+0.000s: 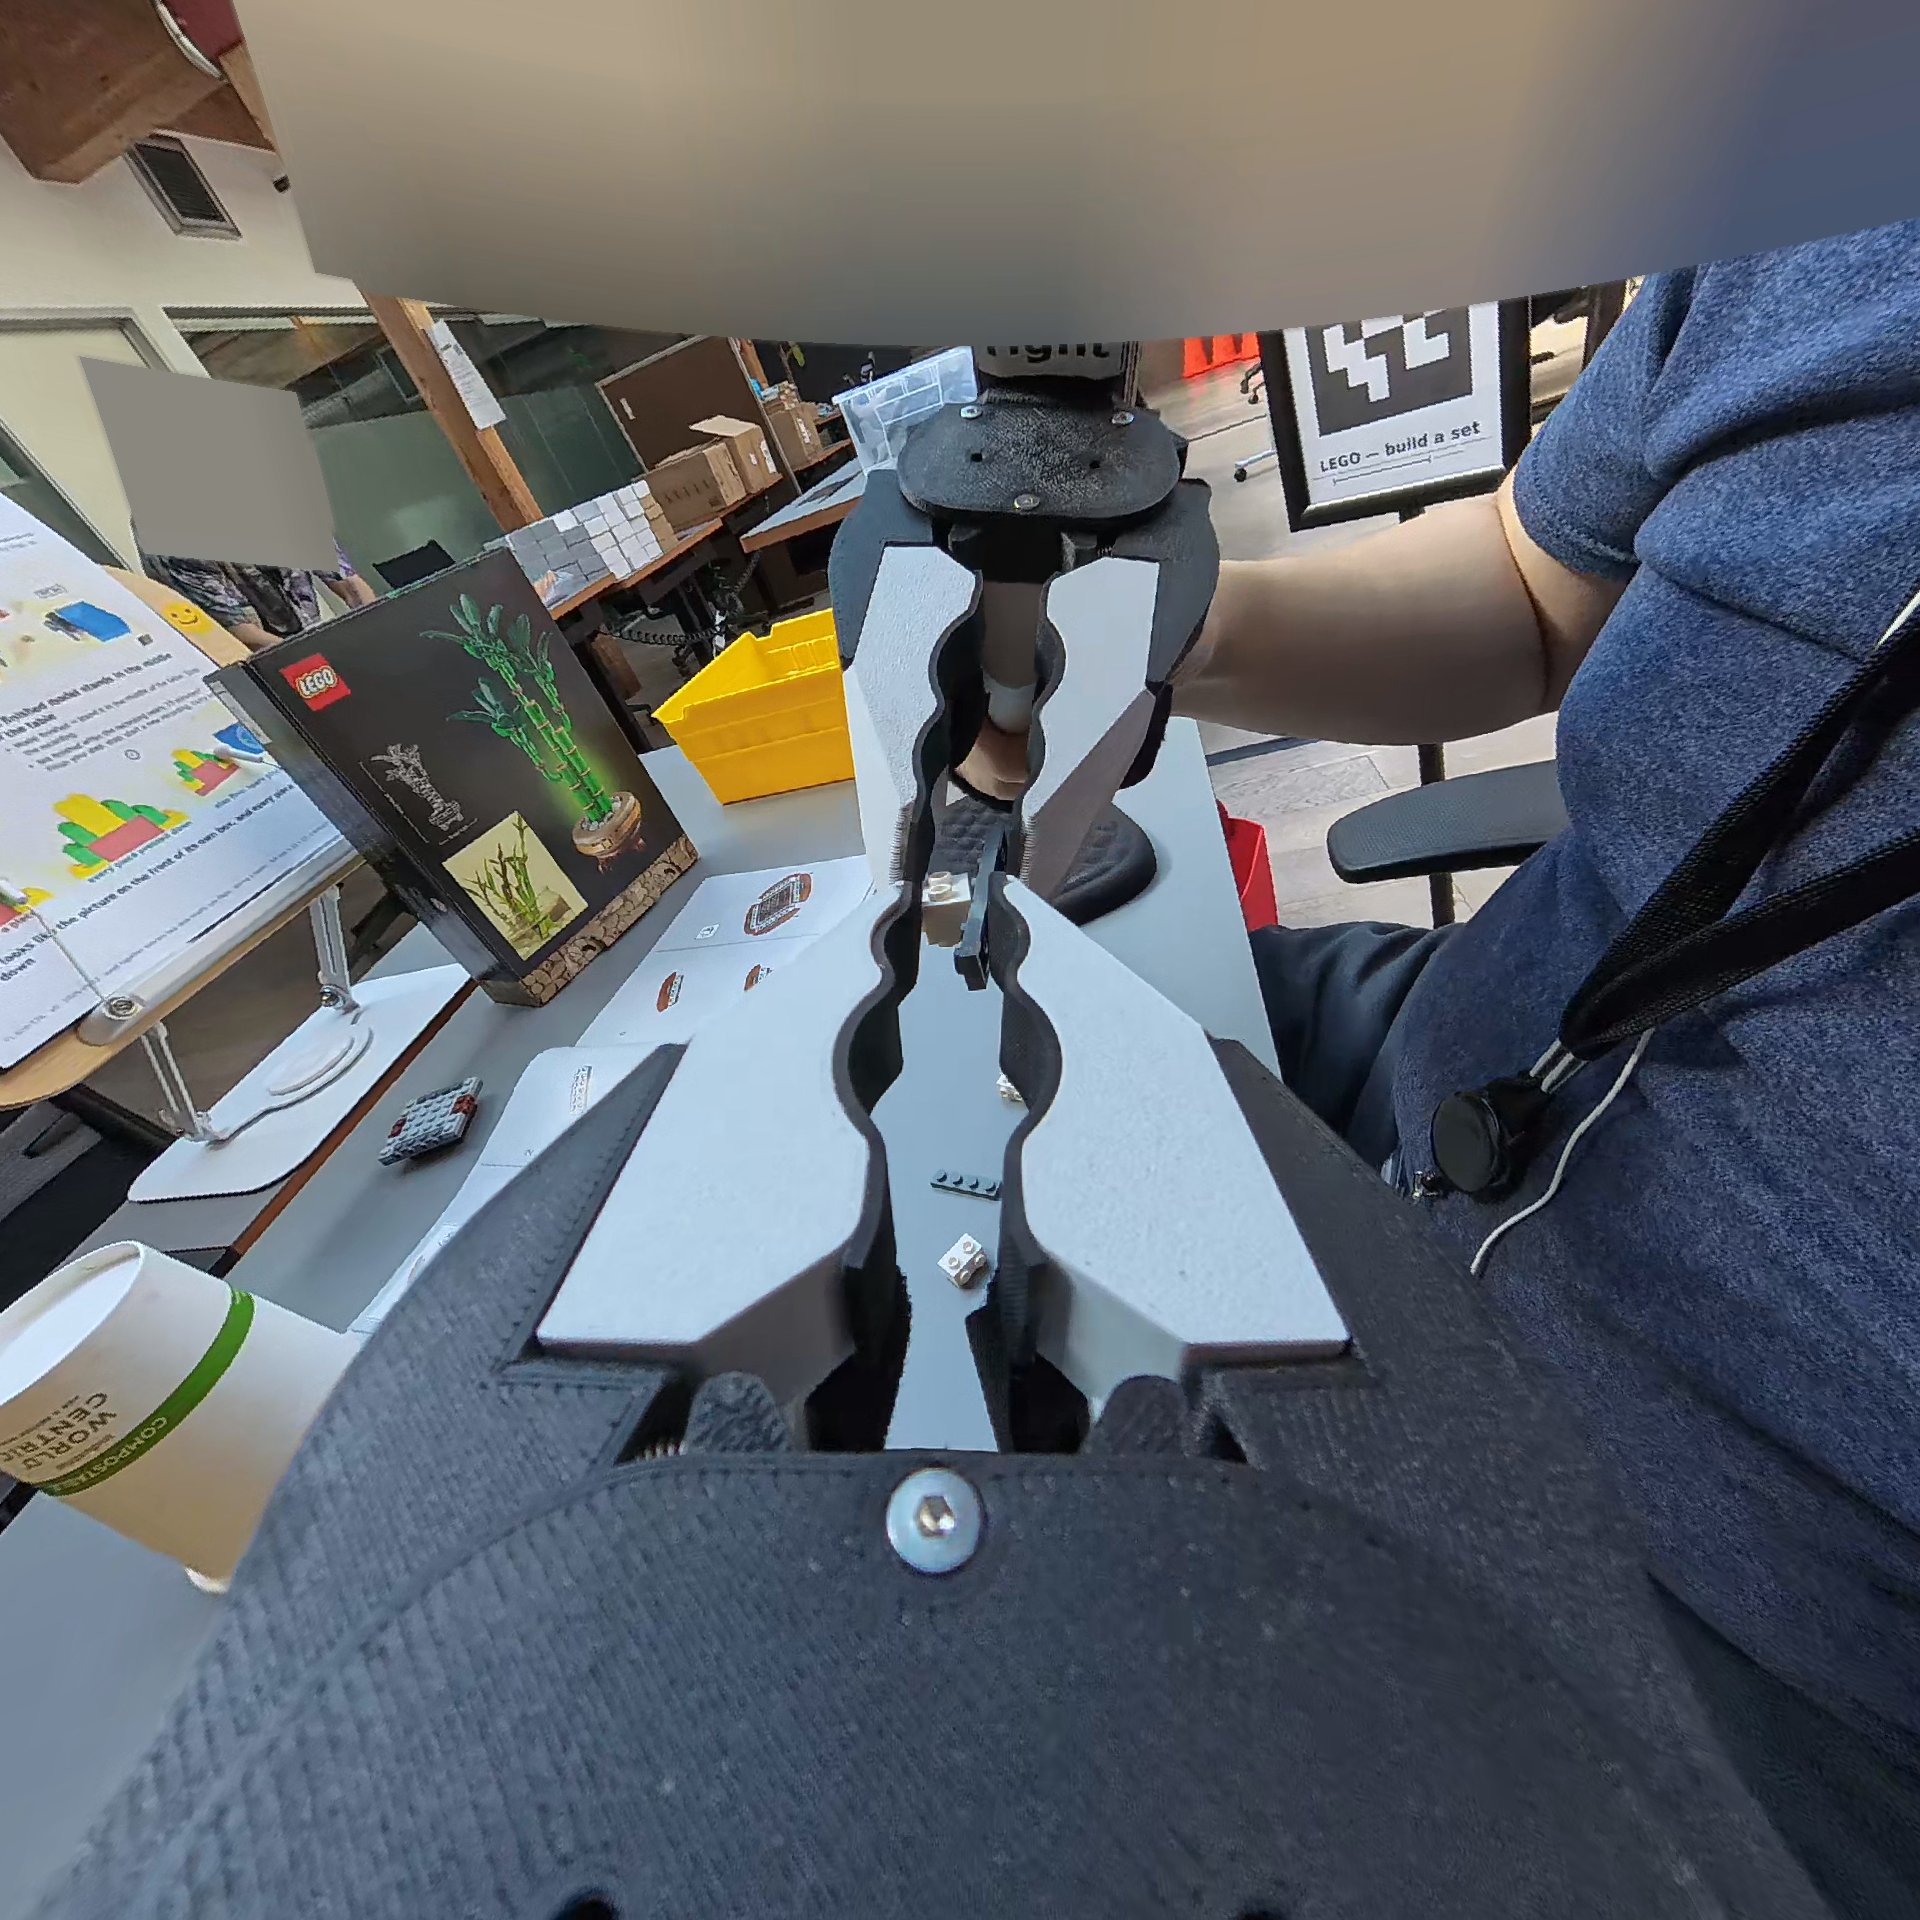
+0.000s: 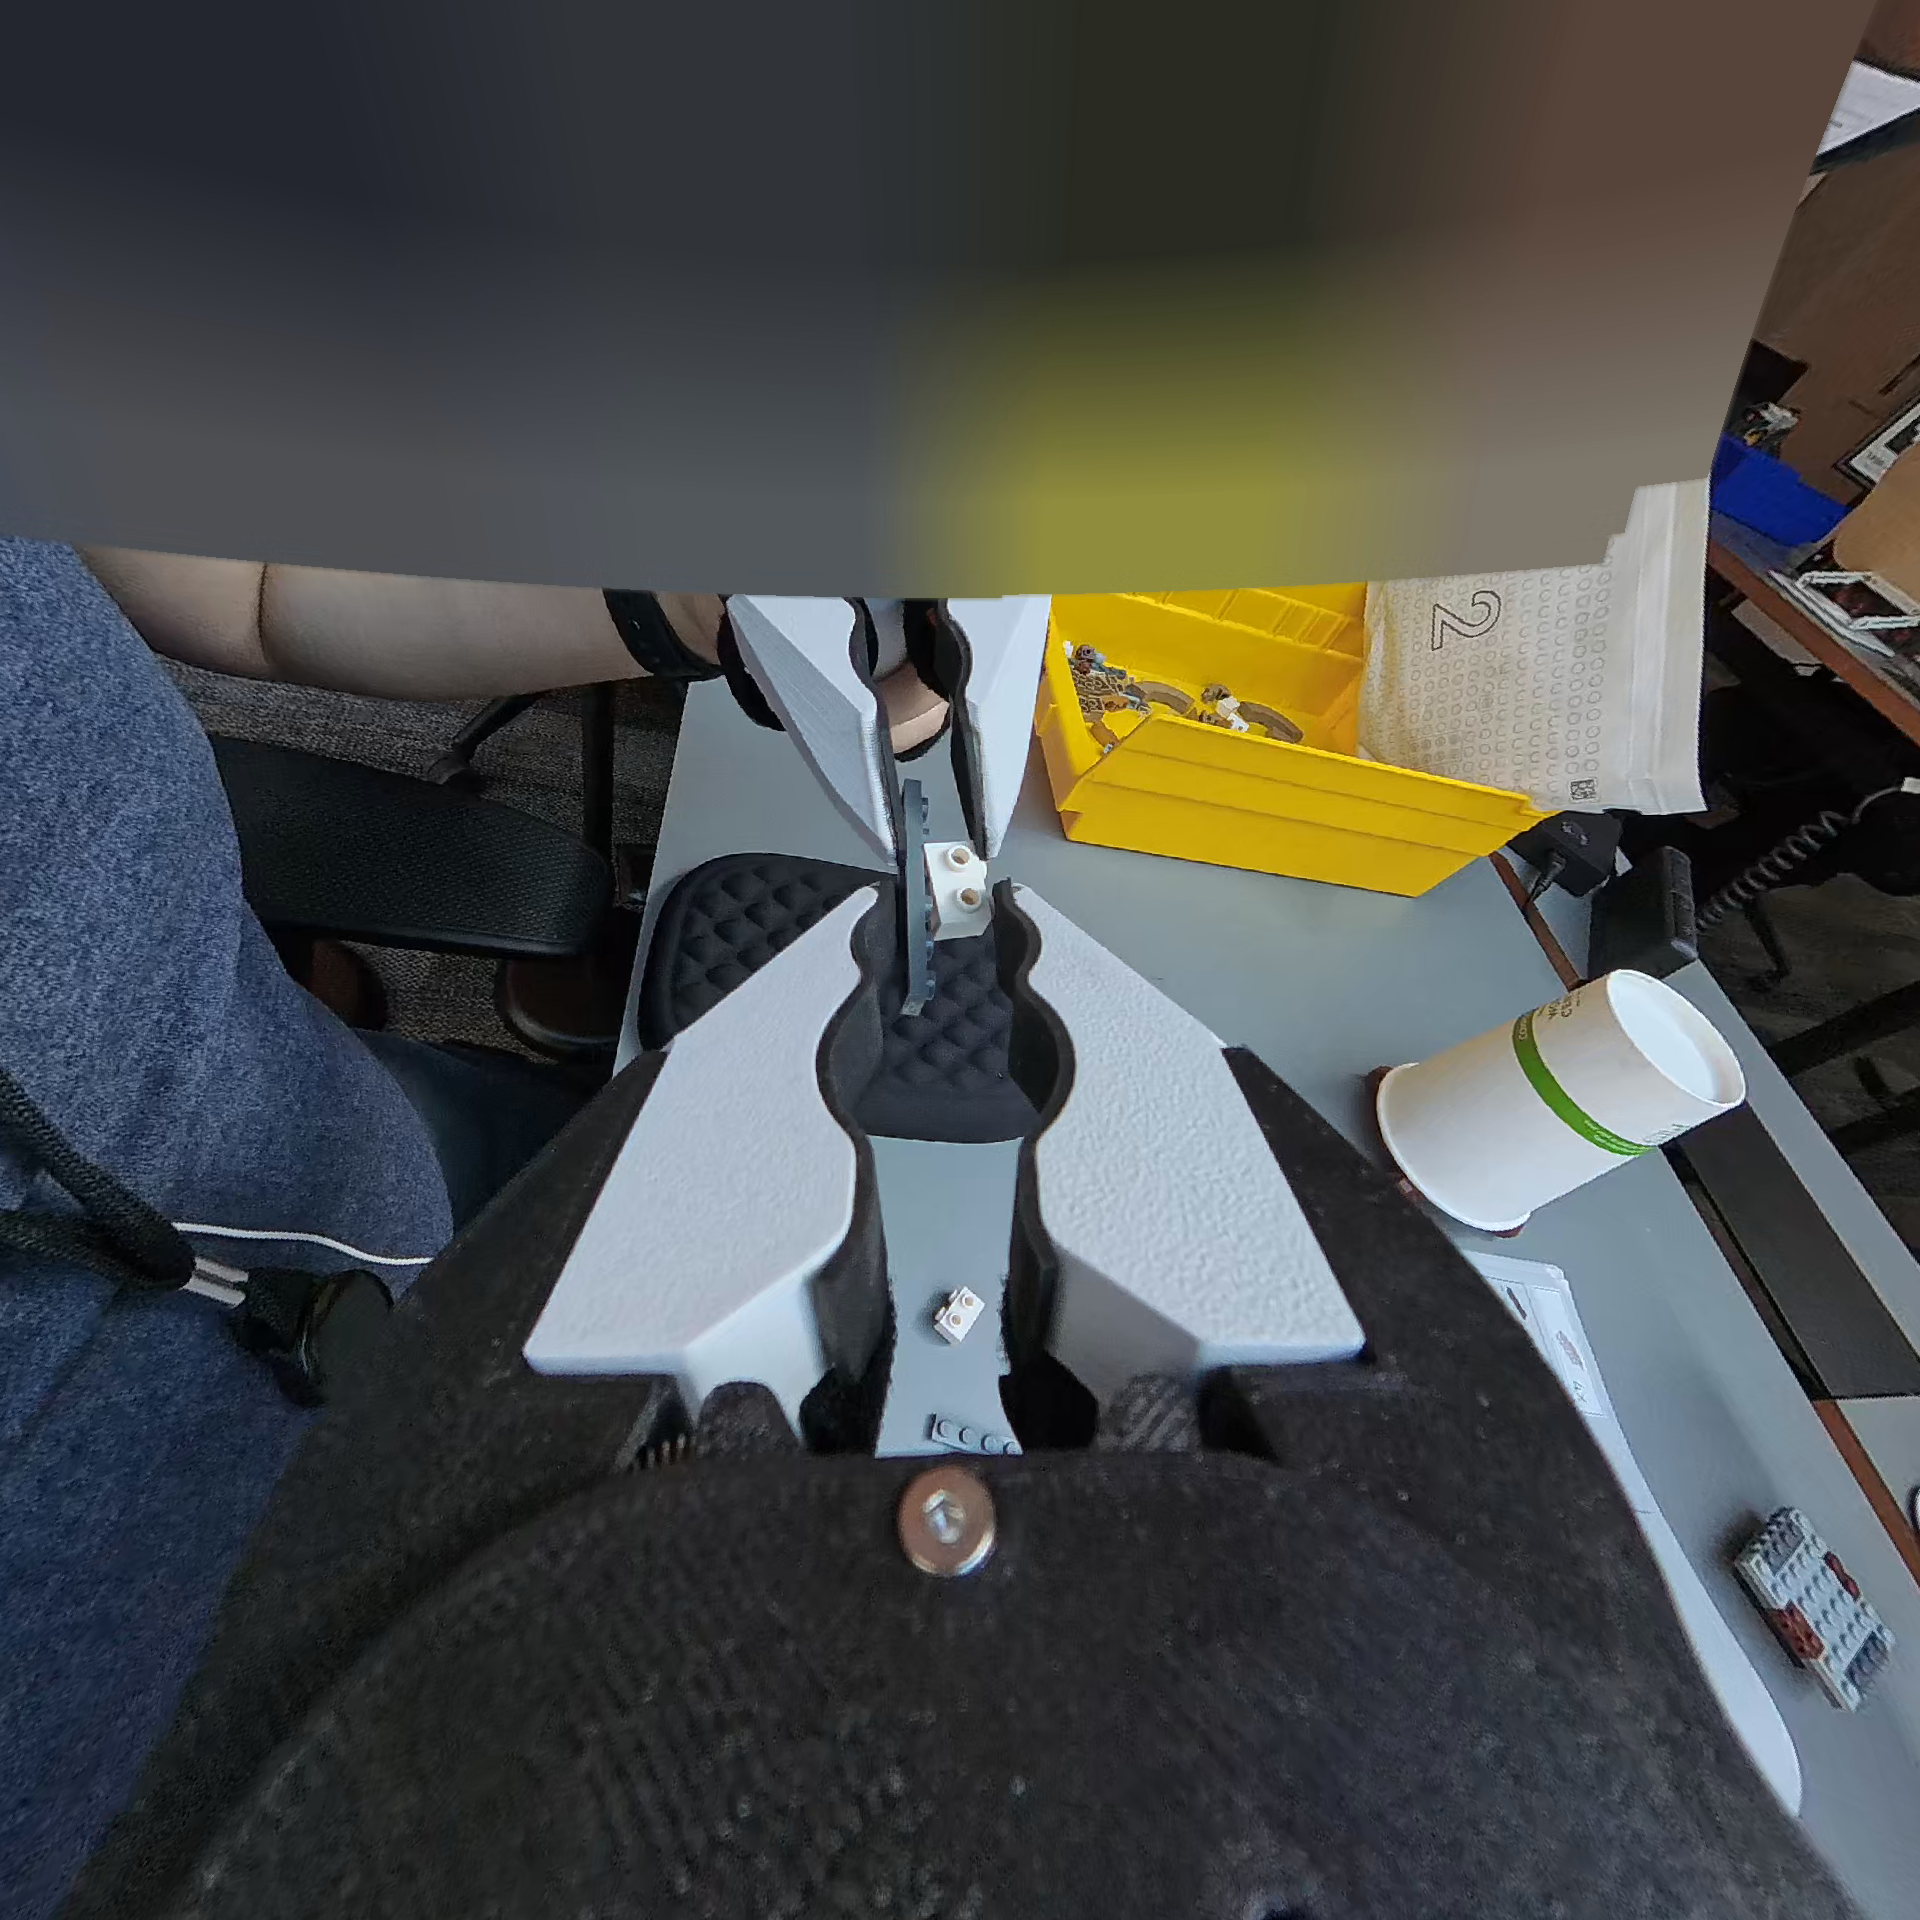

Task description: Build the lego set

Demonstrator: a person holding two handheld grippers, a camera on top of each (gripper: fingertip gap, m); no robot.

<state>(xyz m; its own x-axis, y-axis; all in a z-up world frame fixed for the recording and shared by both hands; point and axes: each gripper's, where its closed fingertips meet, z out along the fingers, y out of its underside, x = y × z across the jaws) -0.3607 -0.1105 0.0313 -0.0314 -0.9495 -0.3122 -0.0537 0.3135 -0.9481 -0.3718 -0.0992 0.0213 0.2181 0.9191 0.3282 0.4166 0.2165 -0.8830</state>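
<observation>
My two grippers meet tip to tip above the grey table [image 1: 727, 831]. Between the tips are a small white brick [image 1: 943, 906] and a thin dark plate [image 1: 979, 925], held edge-on with the brick against the plate's face. My left gripper [image 1: 954, 891] is nearly shut around this pair. My right gripper [image 2: 943, 894] comes from the opposite side and is also nearly shut on it. In the right wrist view the white brick [image 2: 956, 888] shows two studs beside the dark plate [image 2: 916, 914]. A loose white brick [image 1: 963, 1260] and a dark strip plate [image 1: 966, 1184] lie on the table below.
A Lego box [image 1: 468, 769], instruction sheets [image 1: 769, 914], a document stand [image 1: 104, 790] and a small grey and red build [image 1: 431, 1120] are on the table. Also there: a yellow parts bin [image 2: 1278, 769], a paper cup [image 2: 1558, 1091], a black padded rest [image 2: 748, 925] and a numbered paper bag [image 2: 1507, 686]. My two grippers' fingertips are within a few centimetres of each other.
</observation>
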